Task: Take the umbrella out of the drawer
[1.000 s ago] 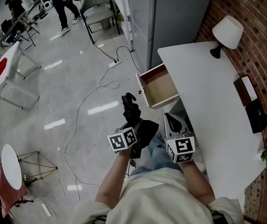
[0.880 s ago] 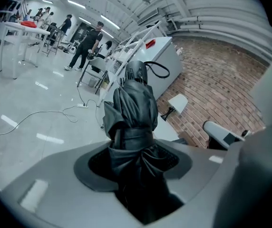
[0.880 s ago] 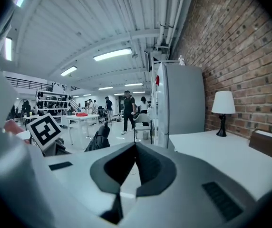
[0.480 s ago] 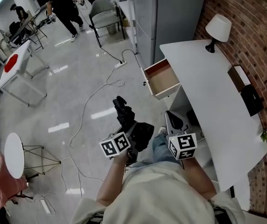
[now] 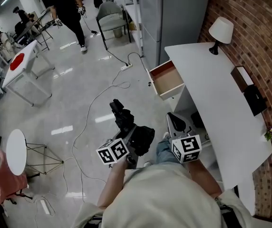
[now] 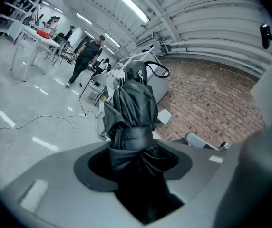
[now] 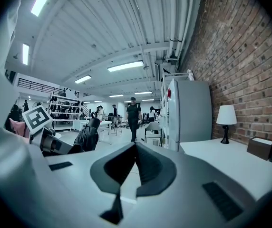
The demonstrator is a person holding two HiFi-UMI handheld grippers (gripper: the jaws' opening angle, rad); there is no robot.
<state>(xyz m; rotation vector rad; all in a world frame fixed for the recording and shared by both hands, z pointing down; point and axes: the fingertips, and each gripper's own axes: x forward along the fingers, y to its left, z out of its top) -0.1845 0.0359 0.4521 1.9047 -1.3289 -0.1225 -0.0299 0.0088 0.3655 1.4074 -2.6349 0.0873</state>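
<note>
Both hands have drawn further back from the open, empty-looking drawer (image 5: 167, 81), the left gripper (image 5: 133, 137) clamping the folded black umbrella (image 5: 122, 116) clear over the floor, while the right gripper (image 5: 175, 123) rides alongside, clenched on nothing.

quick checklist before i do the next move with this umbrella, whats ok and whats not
1. umbrella out of the drawer: ok, held over the floor, apart from it.
2. left gripper grip: ok, jaws clamp the folded canopy.
3. strap fastened: ok, wrapped round the canopy.
4. right gripper free: ok, shut, nothing in it.
5. drawer closed: not ok, pulled out of the desk.
6. floor ahead: not ok, a cable lies across it.
</note>
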